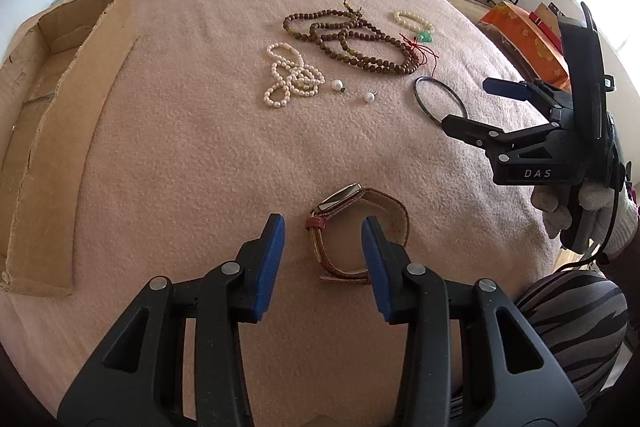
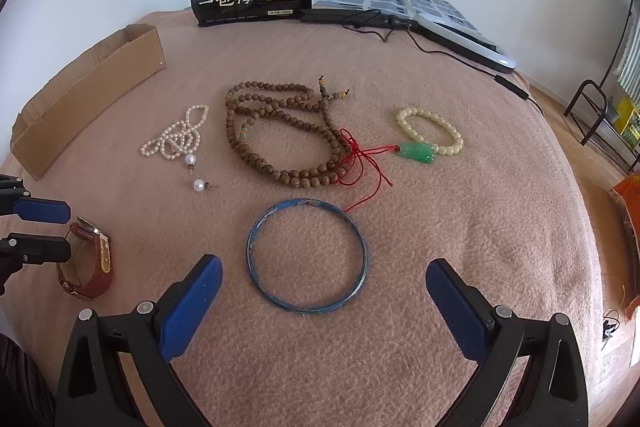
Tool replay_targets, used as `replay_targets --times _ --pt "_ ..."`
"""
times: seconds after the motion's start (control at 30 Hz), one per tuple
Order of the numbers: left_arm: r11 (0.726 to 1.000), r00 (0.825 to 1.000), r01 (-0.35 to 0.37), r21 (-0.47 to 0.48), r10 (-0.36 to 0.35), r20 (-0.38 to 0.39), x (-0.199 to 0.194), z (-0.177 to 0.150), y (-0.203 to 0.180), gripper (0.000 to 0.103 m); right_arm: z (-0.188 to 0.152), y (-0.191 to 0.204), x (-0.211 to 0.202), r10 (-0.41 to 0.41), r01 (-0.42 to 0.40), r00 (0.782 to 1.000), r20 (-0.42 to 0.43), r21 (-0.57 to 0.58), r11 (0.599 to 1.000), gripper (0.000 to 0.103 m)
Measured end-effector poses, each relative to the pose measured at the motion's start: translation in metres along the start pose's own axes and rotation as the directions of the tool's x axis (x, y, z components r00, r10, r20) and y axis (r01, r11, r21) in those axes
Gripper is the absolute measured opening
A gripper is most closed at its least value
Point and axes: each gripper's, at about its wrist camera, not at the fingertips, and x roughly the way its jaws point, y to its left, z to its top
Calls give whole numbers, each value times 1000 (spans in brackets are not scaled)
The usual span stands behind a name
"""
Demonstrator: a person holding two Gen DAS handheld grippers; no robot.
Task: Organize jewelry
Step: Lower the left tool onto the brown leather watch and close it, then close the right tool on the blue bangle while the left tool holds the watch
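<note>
Left wrist view: left gripper [image 1: 323, 241] spread wide, straddling watch [image 1: 352, 227] lying on pink blanket [image 1: 180, 167], strap between the fingers, nothing clamped. Right wrist view: right gripper [image 2: 324, 295] likewise released, poised just short of blue bangle [image 2: 307, 259]. Brown bead necklace [image 2: 280, 131] beyond. Cardboard box [image 1: 60, 131] far left.

A fuzzy, matt pink blanket [image 2: 460, 227] is seen under glossy pearl strands [image 2: 176, 139], grained wooden prayer beads [image 2: 280, 131] and a worn, scuffed blue bangle [image 2: 306, 259]. At far left, a textured brown leather watch strap [image 2: 94, 275] is shown; matt corrugated cardboard box [image 1: 68, 131] at left.
</note>
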Motion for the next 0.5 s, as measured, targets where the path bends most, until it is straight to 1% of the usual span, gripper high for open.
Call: replay_targets --times 0.07,0.1,0.13,0.23,0.37,0.43,0.5 --pt "1000 1000 -31 7 31 -5 6 -1 -2 41 1 2 3 -10 10 1000 -3 -4 1000 103" --pt "999 999 -52 13 52 0 7 -3 -3 35 2 2 4 -13 13 1000 -3 -4 1000 103" --pt "996 997 -82 24 82 8 9 -4 -4 25 2 2 5 -15 15 1000 -3 -3 1000 103" --pt "985 988 -153 76 151 36 10 -9 -10 23 3 1 7 -18 18 1000 -1 10 1000 103" --pt "977 981 -191 100 186 55 14 -13 -11 18 3 1 15 -28 29 999 -19 18 999 103" --pt "978 982 -186 92 181 62 14 -14 -9 13 2 1 19 -30 31 999 -25 19 999 103" --pt "978 981 -188 92 182 69 14 -14 -10 12 1 2 21 -30 30 999 -27 20 999 102"
